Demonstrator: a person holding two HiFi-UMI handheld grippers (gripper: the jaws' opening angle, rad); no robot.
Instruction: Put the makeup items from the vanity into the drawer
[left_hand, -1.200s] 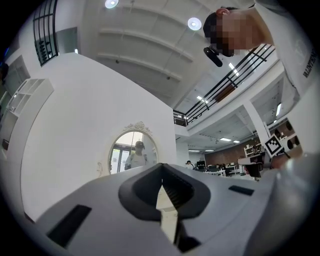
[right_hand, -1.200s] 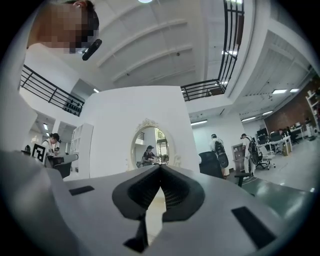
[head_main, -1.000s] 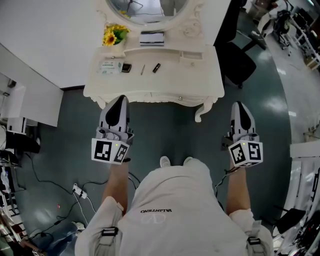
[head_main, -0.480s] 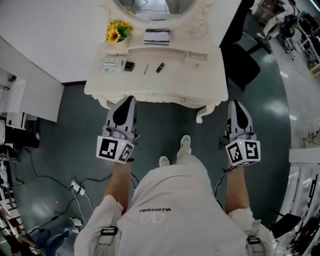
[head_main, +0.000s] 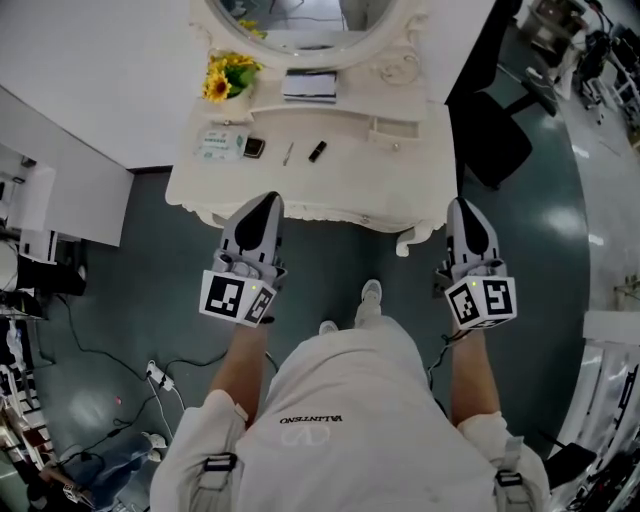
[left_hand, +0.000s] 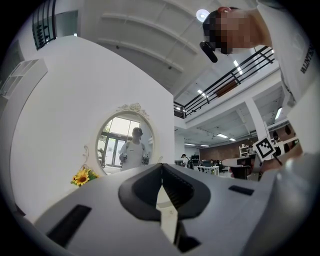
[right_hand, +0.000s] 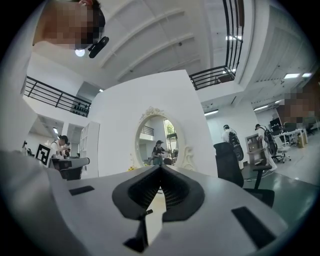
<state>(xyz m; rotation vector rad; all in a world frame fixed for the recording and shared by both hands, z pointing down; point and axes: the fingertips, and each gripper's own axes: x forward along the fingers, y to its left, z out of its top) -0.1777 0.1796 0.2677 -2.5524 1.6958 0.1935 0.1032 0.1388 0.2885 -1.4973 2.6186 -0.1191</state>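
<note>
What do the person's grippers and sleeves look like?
The left gripper and right gripper both have pale grey shells with black ribbed pads. Each carries a cube of black-and-white square markers with a green light. The person wears a white short-sleeved shirt.

Vanity (head_main: 340, 190) ahead of both grippers: left gripper (head_main: 267, 202) at its front edge, left of centre; right gripper (head_main: 461, 206) at its front right corner. On the top ahead of the left gripper, left to right: flat pack (head_main: 220, 143), compact (head_main: 254, 147), thin stick (head_main: 287, 153), tube (head_main: 316, 151). Beyond these, flowers (head_main: 228, 75) at left and flat case (head_main: 309, 85) at centre, with the mirror (head_main: 300, 15) behind. Chair (head_main: 497, 140) ahead and right of the right gripper.
</note>
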